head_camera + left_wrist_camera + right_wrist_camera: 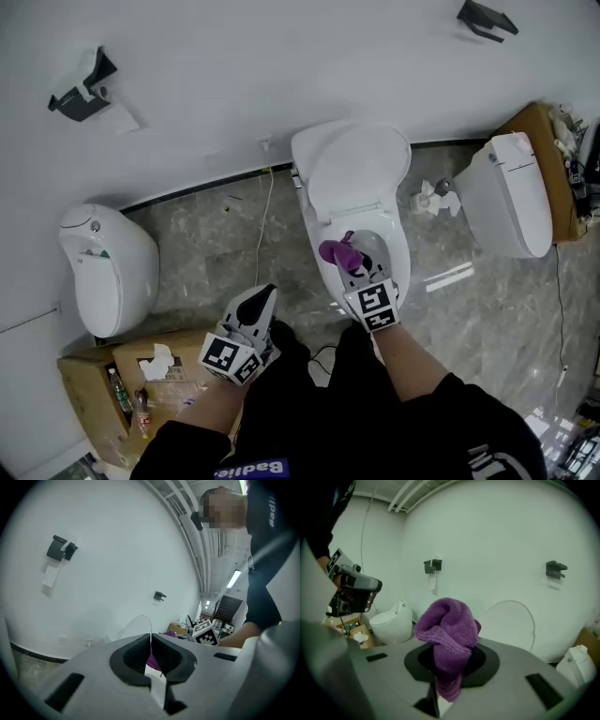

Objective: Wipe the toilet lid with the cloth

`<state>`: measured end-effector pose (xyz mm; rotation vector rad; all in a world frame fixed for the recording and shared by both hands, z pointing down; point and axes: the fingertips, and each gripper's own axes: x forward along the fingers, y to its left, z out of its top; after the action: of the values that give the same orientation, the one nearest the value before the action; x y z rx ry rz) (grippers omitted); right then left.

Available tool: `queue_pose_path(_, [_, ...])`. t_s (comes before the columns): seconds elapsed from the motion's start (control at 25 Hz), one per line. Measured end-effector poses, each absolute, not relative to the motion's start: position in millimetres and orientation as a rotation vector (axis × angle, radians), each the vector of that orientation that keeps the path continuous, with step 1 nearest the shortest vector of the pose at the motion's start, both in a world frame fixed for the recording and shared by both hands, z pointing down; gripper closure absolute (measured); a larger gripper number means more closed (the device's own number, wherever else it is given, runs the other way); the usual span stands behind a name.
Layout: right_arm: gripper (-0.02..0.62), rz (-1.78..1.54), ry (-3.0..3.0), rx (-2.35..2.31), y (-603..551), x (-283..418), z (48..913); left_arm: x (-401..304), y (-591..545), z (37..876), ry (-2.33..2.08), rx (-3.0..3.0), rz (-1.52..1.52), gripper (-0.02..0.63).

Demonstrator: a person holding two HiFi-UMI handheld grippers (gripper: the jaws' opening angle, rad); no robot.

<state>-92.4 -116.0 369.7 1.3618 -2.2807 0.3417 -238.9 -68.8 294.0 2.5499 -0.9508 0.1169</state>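
Observation:
The white toilet stands in the middle with its lid raised against the wall and the bowl open. My right gripper is above the bowl, shut on a bunched purple cloth. In the right gripper view the cloth sticks up out of the shut jaws, with the lid beyond. My left gripper hovers over the floor left of the toilet, shut and empty. The left gripper view shows its pads closed together and the lid's outline past them.
A second toilet stands at the left and a third at the right. An open cardboard box with bottles sits at the lower left. A cable runs down the floor. Black holders hang on the wall.

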Motion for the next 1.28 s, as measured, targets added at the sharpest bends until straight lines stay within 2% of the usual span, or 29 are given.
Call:
queue_pose_path(0.36, [0.535,0.242,-2.365,1.346,-63,-86,237,-176,-19,206,-0.682,2.726,0.129,0.581])
queue_pose_path(0.8, [0.535,0.008,-2.562,1.033,4,-49,148,-110,12,131,-0.858,2.721,0.040,0.581])
queue_pose_path(1.0, [0.535,0.070,-2.635,1.072,17,-27,118,-84,24,92,-0.795,2.766,0.022,0.581])
queue_pose_path(1.28, [0.535,0.156,-2.696,1.098,31,-32,115,-64,26,88,-0.728,2.800,0.000,0.581])
